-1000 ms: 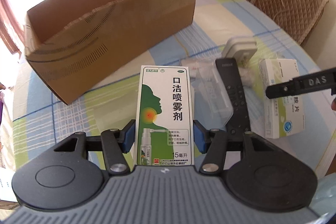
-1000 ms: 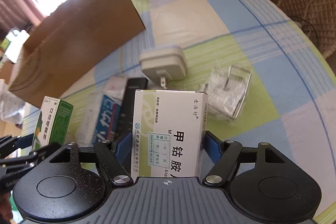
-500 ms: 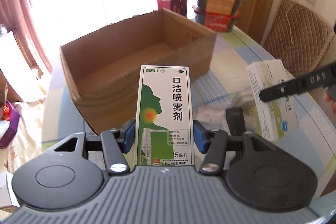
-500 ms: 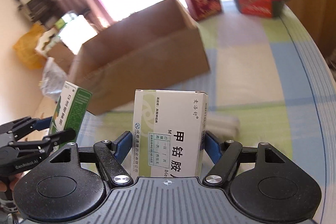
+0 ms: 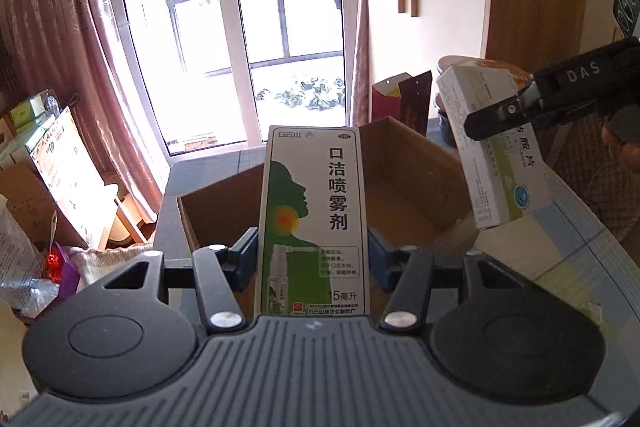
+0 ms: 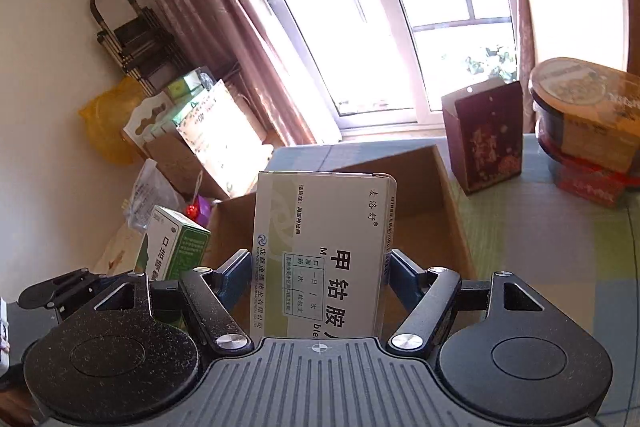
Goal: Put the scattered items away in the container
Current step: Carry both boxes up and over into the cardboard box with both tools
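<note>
My left gripper [image 5: 312, 259] is shut on a tall green-and-white spray box [image 5: 313, 219], held upright in the air before the open cardboard box [image 5: 404, 187]. My right gripper [image 6: 320, 267] is shut on a white-and-green tablet box [image 6: 320, 251], raised over the near edge of the cardboard box [image 6: 448, 203]. In the left wrist view the tablet box [image 5: 492, 163] hangs at the right in the black fingers [image 5: 520, 107] of the right gripper. The right wrist view shows the spray box [image 6: 172, 247] at lower left. The cardboard box interior looks bare where visible.
The checked tablecloth [image 6: 560, 247] carries a dark red gift box [image 6: 484, 135] and stacked food tubs [image 6: 588, 123] behind the cardboard box. Beyond the table are a bright window [image 5: 256, 27], pink curtains [image 5: 60, 67], and floor clutter [image 6: 172, 147] at the left.
Both grippers have risen from the table with their boxes and tilted up toward the cardboard box. The remote, charger and other scattered items have dropped out of view.
</note>
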`<state>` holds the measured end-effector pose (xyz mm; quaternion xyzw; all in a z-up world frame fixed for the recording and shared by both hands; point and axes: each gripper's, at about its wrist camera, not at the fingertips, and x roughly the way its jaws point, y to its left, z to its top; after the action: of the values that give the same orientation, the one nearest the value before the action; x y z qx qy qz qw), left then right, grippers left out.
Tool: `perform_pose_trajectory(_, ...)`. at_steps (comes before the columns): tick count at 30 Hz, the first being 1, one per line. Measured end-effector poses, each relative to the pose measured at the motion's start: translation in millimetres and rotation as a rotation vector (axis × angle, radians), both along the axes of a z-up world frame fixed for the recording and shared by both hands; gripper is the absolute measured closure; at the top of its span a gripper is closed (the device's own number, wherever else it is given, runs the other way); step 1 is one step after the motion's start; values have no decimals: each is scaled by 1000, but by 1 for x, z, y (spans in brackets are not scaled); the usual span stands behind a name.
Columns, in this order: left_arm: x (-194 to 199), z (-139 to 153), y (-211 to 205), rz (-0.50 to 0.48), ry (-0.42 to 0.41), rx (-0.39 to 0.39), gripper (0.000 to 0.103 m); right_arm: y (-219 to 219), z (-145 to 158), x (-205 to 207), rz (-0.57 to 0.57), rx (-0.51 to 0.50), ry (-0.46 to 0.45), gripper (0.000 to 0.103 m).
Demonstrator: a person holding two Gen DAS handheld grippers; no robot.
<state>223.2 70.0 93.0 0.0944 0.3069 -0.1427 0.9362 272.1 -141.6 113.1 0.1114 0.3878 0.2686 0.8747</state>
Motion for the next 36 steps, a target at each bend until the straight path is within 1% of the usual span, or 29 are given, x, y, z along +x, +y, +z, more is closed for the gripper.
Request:
perform_pose_trajectory(2,15,-1,-3,6,-4,2,52,12,-2,19,23,-1,7,28)
perform_pose_trajectory(5,36,-6,-6,19,-2,7,52,28,-12,40,56,-34,18,28)
perform_pose_trajectory(8,55,-17,-8,33,14,15,52,40,-31,61,90,-80,33,28)
perform_pose_trajectory(11,71,-34,-7,49,54,16,52,49,-54,77,127,-133,58,28)
perform_pose_trajectory(16,95,-64,-7,82,153,18,52,59,-98,99,190,-232,129,28)
perform_pose_trajectory(19,107,-85,-10,117,235,26,52,66,-120,114,215,-268,178,28)
perform_pose_trajectory(23,124,-111,-12,171,350,-6,52,73,-146,130,239,-313,248,28)
perform_pose_trajectory(29,137,-136,-18,211,466,-40,52,81,-172,148,272,-374,338,28)
perform_pose_trajectory(31,138,-138,-17,215,486,-44,52,82,-176,153,274,-388,369,27)
perform_pose_trajectory(32,138,-139,-16,218,494,-46,51,82,-178,155,279,-393,381,22)
perform_pose_trajectory(33,138,-138,-14,222,498,-46,42,81,-178,155,287,-390,385,8)
perform_pose_trajectory(34,138,-137,-12,227,500,-45,28,80,-178,155,294,-386,390,7)
perform_pose_trajectory(35,138,-135,-10,232,502,-44,24,79,-178,155,301,-383,395,7)
perform_pose_trajectory(36,138,-134,-8,237,501,-41,23,78,-178,155,308,-379,399,7)
